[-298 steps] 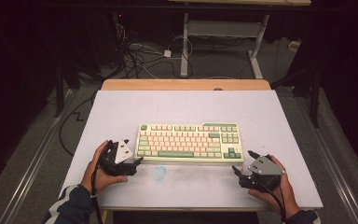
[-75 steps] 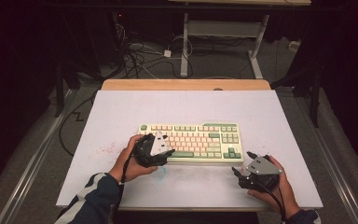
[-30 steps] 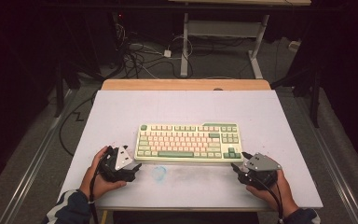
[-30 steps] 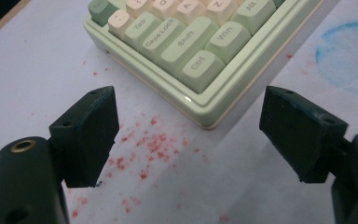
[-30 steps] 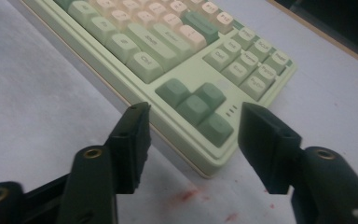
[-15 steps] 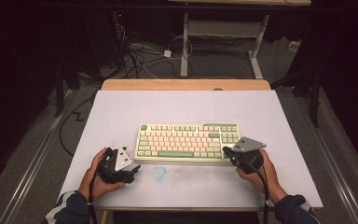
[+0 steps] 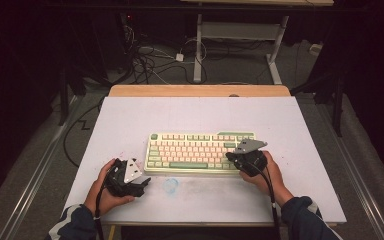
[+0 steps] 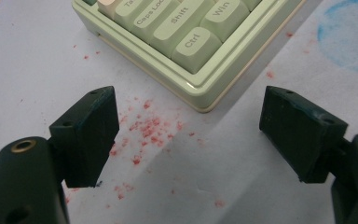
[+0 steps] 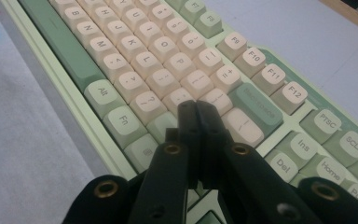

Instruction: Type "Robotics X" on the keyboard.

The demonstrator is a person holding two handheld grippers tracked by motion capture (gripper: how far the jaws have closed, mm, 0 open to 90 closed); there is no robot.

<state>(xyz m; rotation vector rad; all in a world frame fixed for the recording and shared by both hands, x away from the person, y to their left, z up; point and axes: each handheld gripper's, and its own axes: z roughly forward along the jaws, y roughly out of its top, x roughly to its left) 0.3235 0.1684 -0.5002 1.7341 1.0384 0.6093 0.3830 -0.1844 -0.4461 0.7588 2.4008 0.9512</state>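
My right gripper (image 9: 196, 105) clenched empty, over keyboard (image 7: 200, 151) right-hand keys; left gripper (image 8: 186, 135) released, off keyboard's corner. Keypress step; next, tip straight down on one key.

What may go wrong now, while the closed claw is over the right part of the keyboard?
1. The right claw, shut with nothing between its jaws, is wider than a key; it might press two pink keys of the keyboard together.
2. The left claw stands open near the Ctrl corner; a push might slide the keyboard toward it.
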